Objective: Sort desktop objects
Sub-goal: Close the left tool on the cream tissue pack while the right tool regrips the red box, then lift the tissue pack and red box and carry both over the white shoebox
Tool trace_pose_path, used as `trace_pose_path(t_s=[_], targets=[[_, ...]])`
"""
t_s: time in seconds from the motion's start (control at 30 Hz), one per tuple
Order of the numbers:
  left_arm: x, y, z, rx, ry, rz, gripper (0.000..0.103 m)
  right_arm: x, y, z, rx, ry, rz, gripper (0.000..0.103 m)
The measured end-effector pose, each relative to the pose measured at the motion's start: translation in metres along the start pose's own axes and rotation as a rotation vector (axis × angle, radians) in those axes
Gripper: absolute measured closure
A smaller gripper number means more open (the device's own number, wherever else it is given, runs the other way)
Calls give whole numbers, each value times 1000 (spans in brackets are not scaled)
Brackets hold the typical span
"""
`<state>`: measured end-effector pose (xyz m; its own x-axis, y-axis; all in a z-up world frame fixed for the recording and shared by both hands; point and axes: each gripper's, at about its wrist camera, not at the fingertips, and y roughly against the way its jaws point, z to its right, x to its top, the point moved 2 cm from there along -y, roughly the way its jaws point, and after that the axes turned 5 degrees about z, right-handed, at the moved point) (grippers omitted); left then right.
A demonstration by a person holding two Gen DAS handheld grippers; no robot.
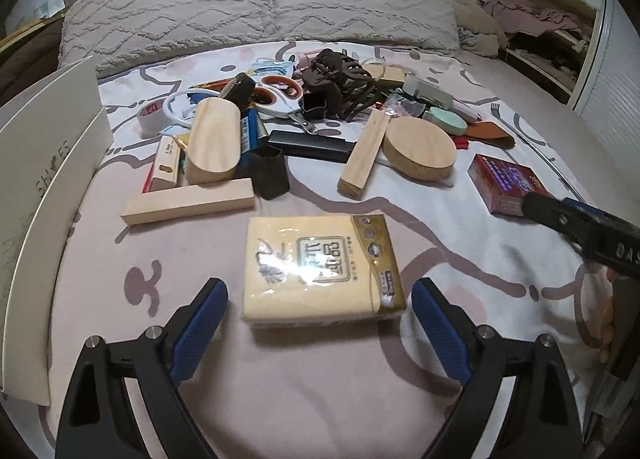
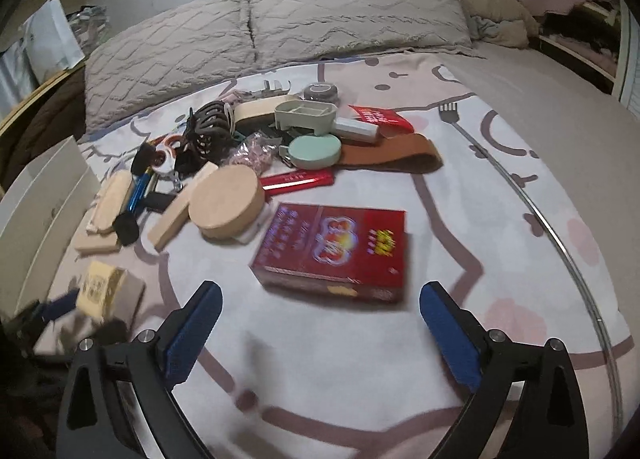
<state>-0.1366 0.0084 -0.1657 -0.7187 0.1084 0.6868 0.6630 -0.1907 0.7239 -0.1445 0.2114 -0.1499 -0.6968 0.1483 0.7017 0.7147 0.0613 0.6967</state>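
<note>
Left gripper fingers spread around tissue pack.

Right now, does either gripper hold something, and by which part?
Nothing is held. The left gripper has open jaws flanking the tissue pack; the right gripper is open before the red box.

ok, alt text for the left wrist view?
Left gripper, jaws open, faces a yellow tissue pack on a patterned bedsheet, the pack not gripped. Behind lies a clutter pile: wooden blocks, scissors, tape roll. The right gripper reaches toward a red box.
</note>
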Motion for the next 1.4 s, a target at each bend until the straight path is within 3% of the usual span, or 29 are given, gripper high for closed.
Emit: trace_pose_path(t_s=[0.17, 0.37, 0.47, 0.67, 0.73, 0.93, 1.4], targets=[[-3, -6, 3, 8, -6, -9, 10, 1, -19, -10, -96, 10, -26, 4], [-3, -6, 1, 7, 11, -4, 13, -2, -35, -4, -130, -25, -51, 4], [-2, -5, 0, 5, 26, 10, 26, 0, -37, -1, -122, -49, -41, 4], [-3, -3, -1, -10, 37, 22, 27, 0, -34, 0, -73, -61, -5, 5], [-4, -2, -1, -16, 44, 23, 27, -1, -33, 2, -70, -68, 2, 11], [-5, 0, -2, -18, 51, 29, 28, -5, -36, -4, -102, -30, 14, 12], [-6, 5, -5, -31, 86, 43, 28, -17, -5, -9, -27, -24, 78, 12]])
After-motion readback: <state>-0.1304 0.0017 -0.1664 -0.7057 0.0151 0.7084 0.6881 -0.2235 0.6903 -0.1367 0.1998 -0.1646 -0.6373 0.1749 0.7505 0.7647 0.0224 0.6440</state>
